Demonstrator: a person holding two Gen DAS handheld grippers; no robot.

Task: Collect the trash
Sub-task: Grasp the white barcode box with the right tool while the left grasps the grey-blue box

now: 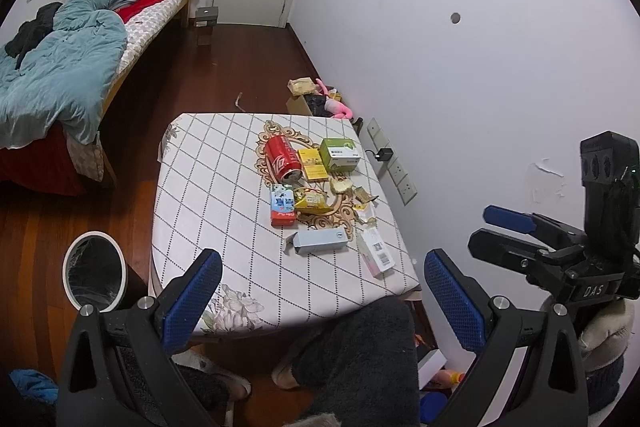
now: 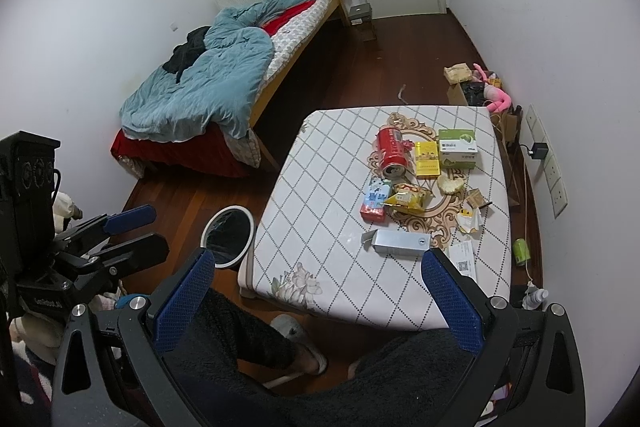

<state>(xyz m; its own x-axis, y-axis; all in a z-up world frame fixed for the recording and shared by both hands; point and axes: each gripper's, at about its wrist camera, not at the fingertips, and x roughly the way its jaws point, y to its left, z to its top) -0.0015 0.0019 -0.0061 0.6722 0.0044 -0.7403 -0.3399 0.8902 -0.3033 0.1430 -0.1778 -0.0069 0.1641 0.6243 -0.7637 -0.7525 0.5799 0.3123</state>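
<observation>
Litter lies on the checked tablecloth (image 1: 208, 187) (image 2: 320, 187): a red can (image 1: 282, 159) (image 2: 394, 147) on its side, a yellow box (image 1: 312, 163), a green-white box (image 1: 340, 153), a blue-red carton (image 1: 283, 205), a yellow wrapper (image 1: 314, 201), a grey box (image 1: 320, 241) (image 2: 400, 242) and a white slip (image 1: 376, 255). A white bin with a black liner (image 1: 94, 271) (image 2: 228, 235) stands on the floor left of the table. My left gripper (image 1: 324, 291) hovers open before the table's near edge. The right gripper (image 2: 318, 291) is open too, holding nothing.
A person's dark-trousered legs and slippers (image 2: 304, 347) sit under the near edge. A bed with a blue duvet (image 1: 60, 67) fills the left. Clutter (image 1: 320, 99) lies by the right wall, with wall sockets (image 1: 396, 163) and a green can (image 2: 520, 251) on the floor.
</observation>
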